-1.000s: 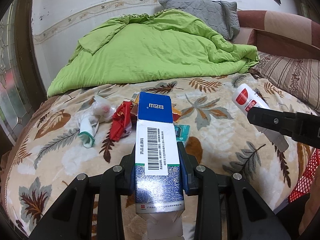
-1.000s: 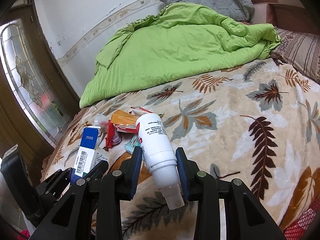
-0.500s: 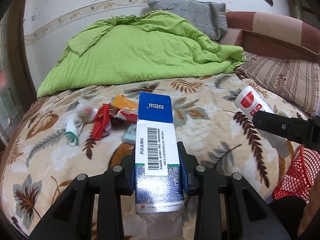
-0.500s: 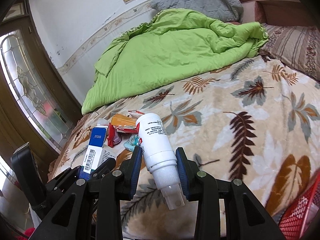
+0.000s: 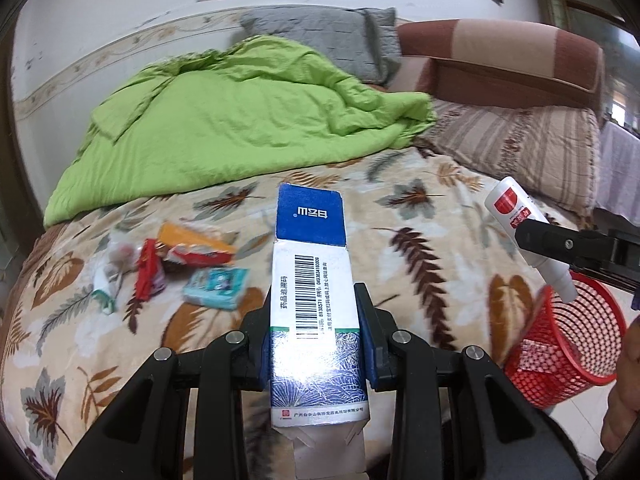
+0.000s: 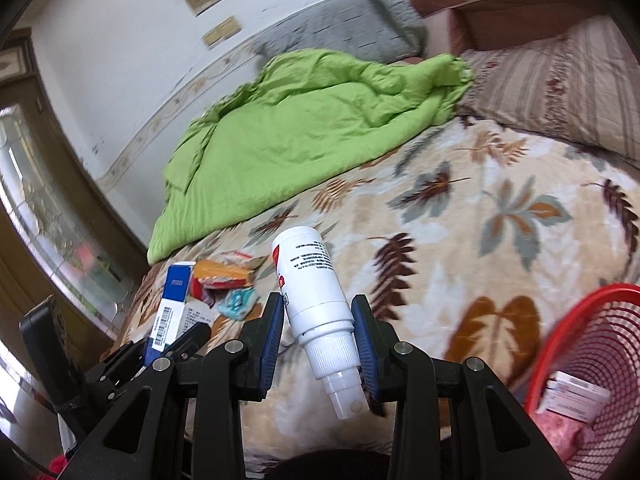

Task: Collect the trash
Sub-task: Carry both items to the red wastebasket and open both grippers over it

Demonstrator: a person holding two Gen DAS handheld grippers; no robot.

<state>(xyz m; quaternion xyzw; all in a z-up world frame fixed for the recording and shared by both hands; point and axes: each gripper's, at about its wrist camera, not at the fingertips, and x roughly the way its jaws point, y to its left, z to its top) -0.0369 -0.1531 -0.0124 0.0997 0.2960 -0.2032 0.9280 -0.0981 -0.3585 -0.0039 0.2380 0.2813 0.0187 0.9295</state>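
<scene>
1. Left wrist view: the left gripper (image 5: 318,332) sits at the lower centre of the frame, its jaws closed narrow on a blue and white box (image 5: 314,304) that stands lengthwise between the pads, its open flap pointing up the frame.
2. At the right edge of that view the right gripper (image 5: 540,240) clamps a white spray bottle (image 5: 520,224), nozzle tilted down, just above the rim of a red mesh basket (image 5: 568,344) at the lower right.
3. Right wrist view: the bottle (image 6: 316,300) fills the lower centre, squeezed between the blue pads (image 6: 276,340), nozzle toward the camera. The basket (image 6: 600,344) shows at the lower right edge, off the side of the bed, with a small box and something pink inside.
4. More trash lies in a loose cluster at the middle left of the left view: an orange packet (image 5: 192,240), a red wrapper (image 5: 148,272), a teal packet (image 5: 216,286) and a crumpled white piece (image 5: 110,276). They sit near each other, some touching.
5. Open leaf-print blanket (image 5: 420,248) spreads between the cluster and the basket, bare across the middle and right of the bed.
6. A green quilt (image 5: 240,120) is heaped across the upper half, well apart from the trash, with a grey pillow (image 5: 320,36) behind it and a striped pillow (image 5: 520,136) at the upper right.
7. A person's hand shows partly at the lower right edge of the left view.
</scene>
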